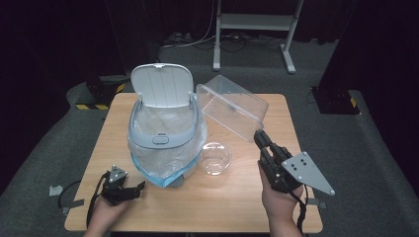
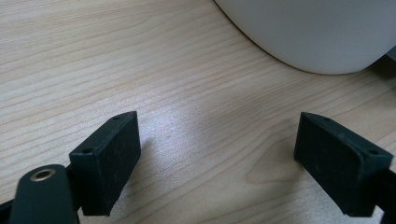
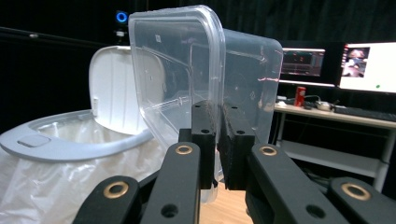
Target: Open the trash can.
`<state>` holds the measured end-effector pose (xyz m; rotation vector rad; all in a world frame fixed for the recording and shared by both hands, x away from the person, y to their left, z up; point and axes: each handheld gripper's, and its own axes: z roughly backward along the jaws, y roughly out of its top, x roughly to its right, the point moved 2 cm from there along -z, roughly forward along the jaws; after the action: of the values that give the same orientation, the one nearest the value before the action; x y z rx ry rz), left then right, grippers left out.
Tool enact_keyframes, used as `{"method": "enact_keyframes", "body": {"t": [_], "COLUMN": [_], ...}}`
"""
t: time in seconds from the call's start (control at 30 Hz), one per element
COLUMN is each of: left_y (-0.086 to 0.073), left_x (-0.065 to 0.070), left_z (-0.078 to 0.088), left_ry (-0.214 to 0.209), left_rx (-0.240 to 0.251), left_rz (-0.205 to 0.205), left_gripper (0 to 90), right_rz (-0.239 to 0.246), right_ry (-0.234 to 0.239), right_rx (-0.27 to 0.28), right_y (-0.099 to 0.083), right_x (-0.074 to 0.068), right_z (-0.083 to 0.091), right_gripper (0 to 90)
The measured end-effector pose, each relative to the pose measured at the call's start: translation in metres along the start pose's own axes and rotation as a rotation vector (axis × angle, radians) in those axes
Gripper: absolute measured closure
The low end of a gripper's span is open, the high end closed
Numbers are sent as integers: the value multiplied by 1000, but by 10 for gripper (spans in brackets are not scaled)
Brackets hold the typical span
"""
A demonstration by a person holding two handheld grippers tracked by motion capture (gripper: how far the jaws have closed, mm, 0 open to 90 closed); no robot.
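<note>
Right gripper (image 3: 215,140): jaws nearly closed, pinched on the wall of the clear plastic container (image 3: 205,70) close to its rim. The container is held lifted and tipped on its side, mouth turned toward the bin (image 1: 165,133), whose lid (image 1: 162,85) is flipped up just beyond the fingers.

Left gripper (image 2: 224,158): jaws wide apart, nothing between the pads, parked low over the table (image 2: 140,56) with the bin's white base just ahead.

Risks, as judged:
- The grip sits on one thin, slick wall only, with most of the container hanging past the fingertips. Rotation or slip out of the pinch is likely if the wrist is jerked.
- The thin wall could flex or crack if squeezed harder.
- The glass bowl (image 1: 216,158) stands beside and below the right fingers; it could be struck if the container is dropped or swung low.
- The raised lid could be clipped if the container is carried further toward the bin, and the bin is not steadied.
</note>
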<state>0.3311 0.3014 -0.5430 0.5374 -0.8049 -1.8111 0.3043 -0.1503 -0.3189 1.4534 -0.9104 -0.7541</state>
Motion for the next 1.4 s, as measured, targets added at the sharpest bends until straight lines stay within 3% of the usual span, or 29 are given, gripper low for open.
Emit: {"method": "enact_keyframes", "body": {"t": [0.37, 0.73, 1.13, 1.4], "left_y": [0, 0, -1, -1], "left_x": [0, -1, 0, 0], "left_z": [0, 1, 1, 1], "left_ry": [-2, 3, 6, 0], "left_rx": [0, 1, 1, 2], "left_rz": [-1, -2, -1, -1], "left_gripper": [148, 152, 153, 154], "right_rz": [30, 44, 55, 71], "right_ry": [85, 121, 166, 169], "right_rx": [10, 9, 21, 10], "right_y": [11, 15, 19, 21], "right_x": [-25, -42, -57, -62], "right_z": [-35, -57, -73, -77], "right_gripper": [854, 853, 853, 851]}}
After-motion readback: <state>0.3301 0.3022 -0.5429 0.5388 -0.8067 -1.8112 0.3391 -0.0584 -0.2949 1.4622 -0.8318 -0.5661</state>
